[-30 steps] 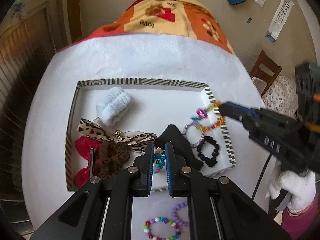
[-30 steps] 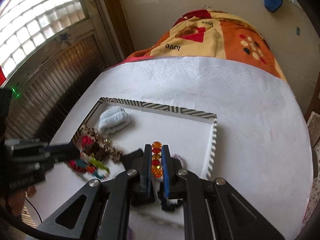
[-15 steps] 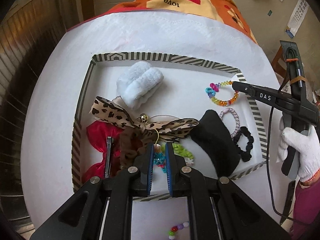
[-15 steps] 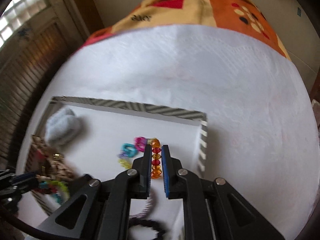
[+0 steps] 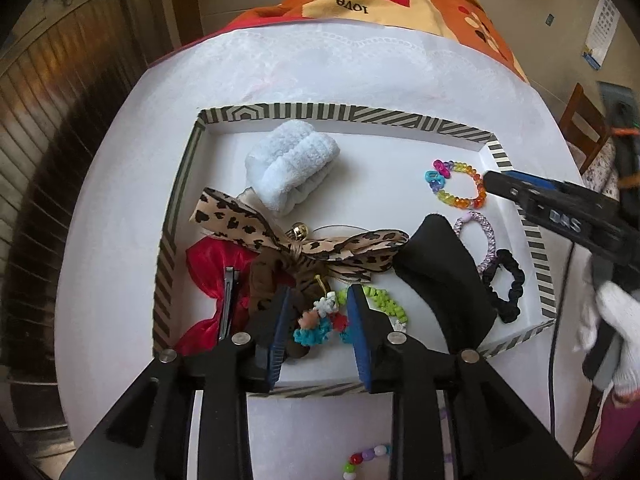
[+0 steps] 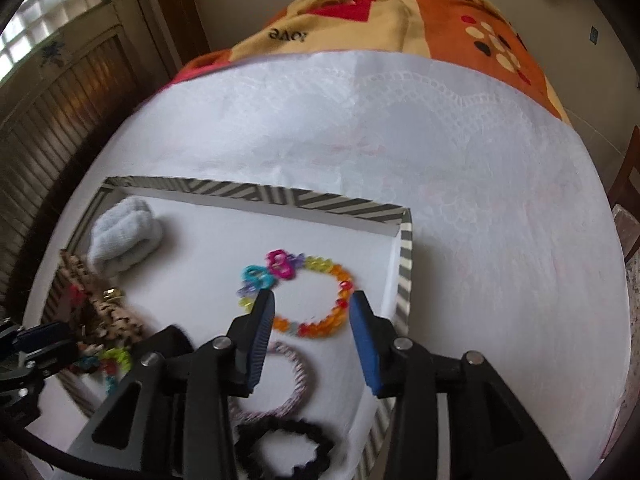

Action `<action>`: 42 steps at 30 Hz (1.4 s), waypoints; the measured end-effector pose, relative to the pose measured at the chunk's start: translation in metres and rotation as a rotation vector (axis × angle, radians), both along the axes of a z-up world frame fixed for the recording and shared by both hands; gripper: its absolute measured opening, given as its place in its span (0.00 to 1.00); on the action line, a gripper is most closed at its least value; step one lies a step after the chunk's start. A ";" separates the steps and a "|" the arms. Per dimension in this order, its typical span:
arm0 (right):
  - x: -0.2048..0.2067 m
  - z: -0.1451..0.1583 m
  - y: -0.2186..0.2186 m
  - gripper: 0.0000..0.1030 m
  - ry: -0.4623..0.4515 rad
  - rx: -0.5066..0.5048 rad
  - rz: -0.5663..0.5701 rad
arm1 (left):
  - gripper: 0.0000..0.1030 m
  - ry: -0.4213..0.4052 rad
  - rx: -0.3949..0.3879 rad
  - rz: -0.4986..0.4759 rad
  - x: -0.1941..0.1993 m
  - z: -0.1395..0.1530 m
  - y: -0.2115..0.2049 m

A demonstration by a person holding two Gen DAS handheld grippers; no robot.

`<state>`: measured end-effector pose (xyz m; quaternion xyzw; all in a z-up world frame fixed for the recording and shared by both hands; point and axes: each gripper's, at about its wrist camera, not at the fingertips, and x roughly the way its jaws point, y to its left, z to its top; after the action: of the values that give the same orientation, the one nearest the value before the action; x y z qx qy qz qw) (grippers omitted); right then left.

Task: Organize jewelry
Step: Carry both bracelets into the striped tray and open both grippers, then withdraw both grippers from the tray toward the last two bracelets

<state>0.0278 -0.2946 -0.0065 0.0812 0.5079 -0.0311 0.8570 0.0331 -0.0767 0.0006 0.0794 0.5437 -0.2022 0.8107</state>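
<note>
My left gripper (image 5: 318,320) hangs over the near edge of the striped tray (image 5: 344,114). Its jaws are opening, and a knitted teal, red and green bracelet (image 5: 324,320) lies loose on the tray floor between them. My right gripper (image 6: 310,314) stands over the tray's right side (image 6: 404,264); its jaws are opening too. Under and just beyond its tips, a rainbow bead bracelet (image 6: 304,292) lies flat on the tray floor; the pads do not press on it. In the left wrist view the right gripper's tip (image 5: 494,184) sits beside that bead bracelet (image 5: 456,184).
The tray also holds a pale blue fluffy band (image 5: 292,168), a leopard bow (image 5: 288,236), a red bow with a clip (image 5: 216,276), a black cloth piece (image 5: 444,276), a lilac coil tie (image 5: 480,240) and a black scrunchie (image 5: 506,288). A bead bracelet (image 5: 366,454) lies on the white table before the tray.
Both grippers sank toward the tray and their jaws parted. The knitted bracelet left the left pads and the bead bracelet left the right pads; both now lie in the tray.
</note>
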 end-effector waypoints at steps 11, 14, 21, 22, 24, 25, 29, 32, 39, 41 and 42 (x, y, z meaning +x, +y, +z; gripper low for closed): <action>-0.065 0.046 0.016 0.53 -0.098 0.041 -0.020 | 0.11 -0.056 -0.005 0.047 -0.024 0.027 0.008; -0.085 0.054 0.021 0.55 -0.111 0.053 -0.026 | 0.11 -0.080 -0.003 0.053 -0.035 0.035 0.010; -0.128 0.068 0.036 0.57 -0.130 0.071 -0.032 | 0.10 -0.117 0.005 0.070 -0.066 0.047 0.017; -0.131 0.069 0.037 0.57 -0.128 0.072 -0.032 | 0.10 -0.121 0.004 0.075 -0.070 0.048 0.019; -0.139 0.071 0.041 0.57 -0.129 0.072 -0.033 | 0.10 -0.126 0.002 0.078 -0.078 0.051 0.021; -0.144 0.073 0.043 0.57 -0.134 0.072 -0.035 | 0.10 -0.130 0.005 0.081 -0.081 0.052 0.022; -0.160 0.079 0.052 0.58 -0.138 0.067 -0.025 | 0.10 -0.150 0.005 0.094 -0.098 0.058 0.026; -0.172 0.083 0.058 0.58 -0.140 0.055 -0.013 | 0.11 -0.161 0.004 0.099 -0.110 0.062 0.028; -0.198 0.089 0.066 0.59 -0.152 0.047 -0.004 | 0.10 -0.185 0.010 0.107 -0.134 0.067 0.031; -0.205 0.091 0.069 0.59 -0.157 0.047 -0.001 | 0.10 -0.188 0.012 0.110 -0.140 0.069 0.031; -0.208 0.092 0.070 0.59 -0.160 0.048 0.000 | 0.10 -0.189 0.010 0.110 -0.143 0.070 0.031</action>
<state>-0.1805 -0.2251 0.0858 0.1041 0.4382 -0.0122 0.8927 -0.1097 -0.0457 0.0705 0.0725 0.4691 -0.1464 0.8679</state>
